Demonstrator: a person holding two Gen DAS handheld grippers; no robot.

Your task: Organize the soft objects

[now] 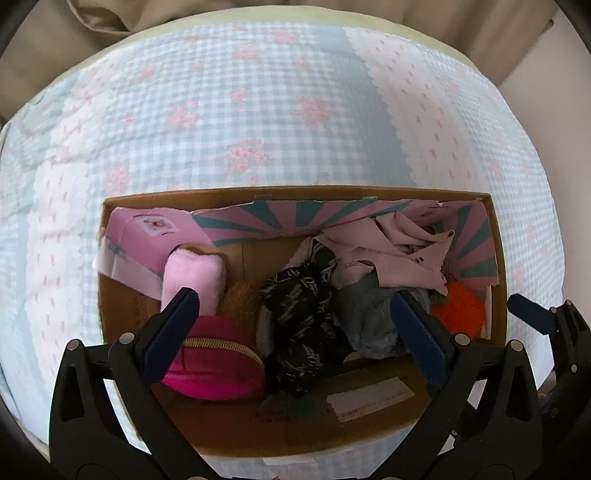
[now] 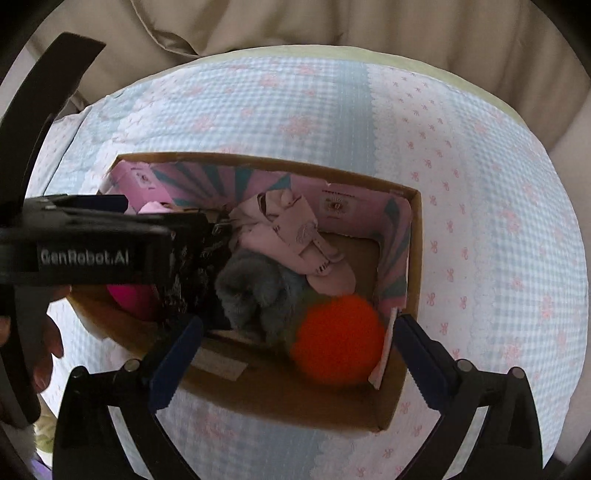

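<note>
An open cardboard box (image 1: 114, 314) (image 2: 258, 402) stands on the bed and holds several soft things: a magenta zip pouch (image 1: 218, 373), a pale pink plush (image 1: 194, 277), a black patterned cloth (image 1: 299, 317), a grey fluffy item (image 1: 369, 317) (image 2: 255, 291), a pink-beige garment (image 1: 391, 251) (image 2: 295, 236) and an orange pompom (image 1: 458, 310) (image 2: 338, 339). My left gripper (image 1: 295, 314) is open and empty, hovering over the box's left and middle. My right gripper (image 2: 299, 339) is open and empty, straddling the orange pompom at the box's right end. The left gripper's body (image 2: 85, 251) hides the box's left part in the right wrist view.
The box sits on a blue gingham quilt with pink flowers (image 1: 258, 110) (image 2: 480, 221). Beige bedding (image 2: 295, 26) lies beyond the quilt. A pink printed liner (image 1: 280, 218) lines the box's far wall. The right gripper's finger (image 1: 532, 314) shows at the box's right edge.
</note>
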